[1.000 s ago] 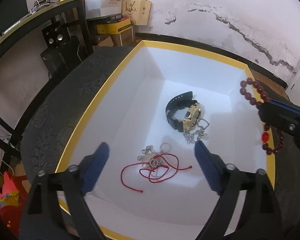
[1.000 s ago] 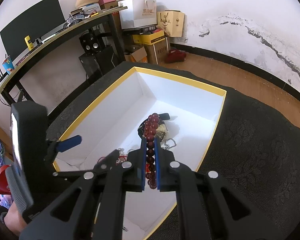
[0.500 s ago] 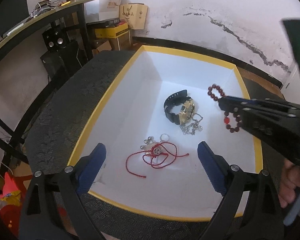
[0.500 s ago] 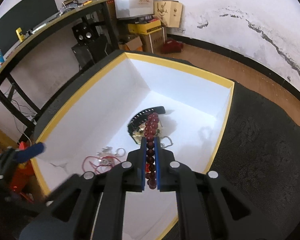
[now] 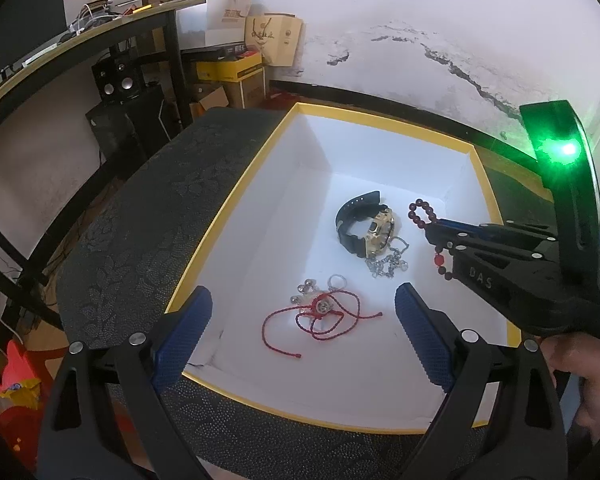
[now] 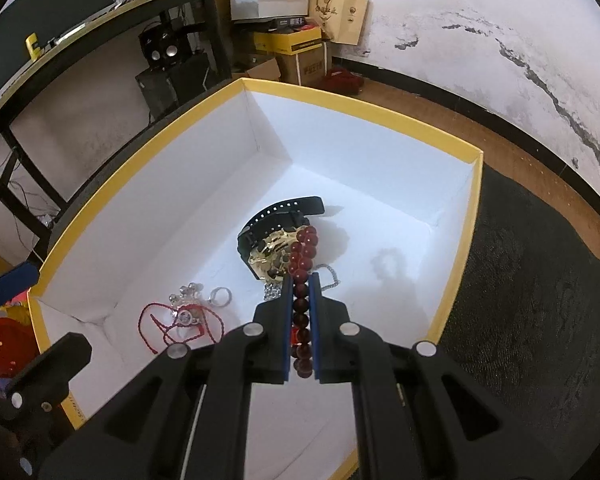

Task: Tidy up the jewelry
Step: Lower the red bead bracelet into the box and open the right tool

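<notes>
Beads of dark red, strung as a round bracelet, sit pinched between the blue pads of your right tool, hanging above the floor of the white, yellow-rimmed cardboard box. Its loop runs along the tool's fingers, toward the black-strapped gold watch just beyond. Your left tool is spread wide and empty, over the red cord bracelet, well apart.
</notes>
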### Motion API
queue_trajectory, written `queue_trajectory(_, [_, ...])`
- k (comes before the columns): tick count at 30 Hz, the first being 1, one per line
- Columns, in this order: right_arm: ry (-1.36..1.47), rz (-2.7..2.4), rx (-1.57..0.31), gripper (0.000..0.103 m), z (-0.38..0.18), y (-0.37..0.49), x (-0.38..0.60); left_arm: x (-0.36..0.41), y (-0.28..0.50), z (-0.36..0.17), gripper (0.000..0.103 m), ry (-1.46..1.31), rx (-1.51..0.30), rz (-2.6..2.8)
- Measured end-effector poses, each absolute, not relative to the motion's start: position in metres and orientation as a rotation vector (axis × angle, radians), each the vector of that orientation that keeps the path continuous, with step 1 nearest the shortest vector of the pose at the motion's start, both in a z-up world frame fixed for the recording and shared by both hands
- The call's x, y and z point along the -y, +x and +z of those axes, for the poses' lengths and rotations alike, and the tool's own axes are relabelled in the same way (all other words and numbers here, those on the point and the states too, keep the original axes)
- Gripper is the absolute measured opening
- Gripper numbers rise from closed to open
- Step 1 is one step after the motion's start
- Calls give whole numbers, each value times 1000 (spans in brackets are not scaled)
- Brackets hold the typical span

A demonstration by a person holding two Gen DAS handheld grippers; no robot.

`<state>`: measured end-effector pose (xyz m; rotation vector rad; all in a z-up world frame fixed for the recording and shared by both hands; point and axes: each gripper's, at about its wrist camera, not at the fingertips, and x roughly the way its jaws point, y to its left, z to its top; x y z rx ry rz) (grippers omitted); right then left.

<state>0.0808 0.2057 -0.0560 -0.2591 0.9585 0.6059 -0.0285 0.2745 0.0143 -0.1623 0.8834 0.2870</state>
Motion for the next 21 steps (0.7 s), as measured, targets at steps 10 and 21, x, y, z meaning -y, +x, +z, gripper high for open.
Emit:
queue_trajectory(10, [-316, 620, -937, 8, -63, 81, -212, -273, -29, 13, 90, -161, -891, 284])
queue_trajectory(21, [-283, 647, -882, 97, -44, 78, -206, -272, -31, 21, 93, -183, -853, 315])
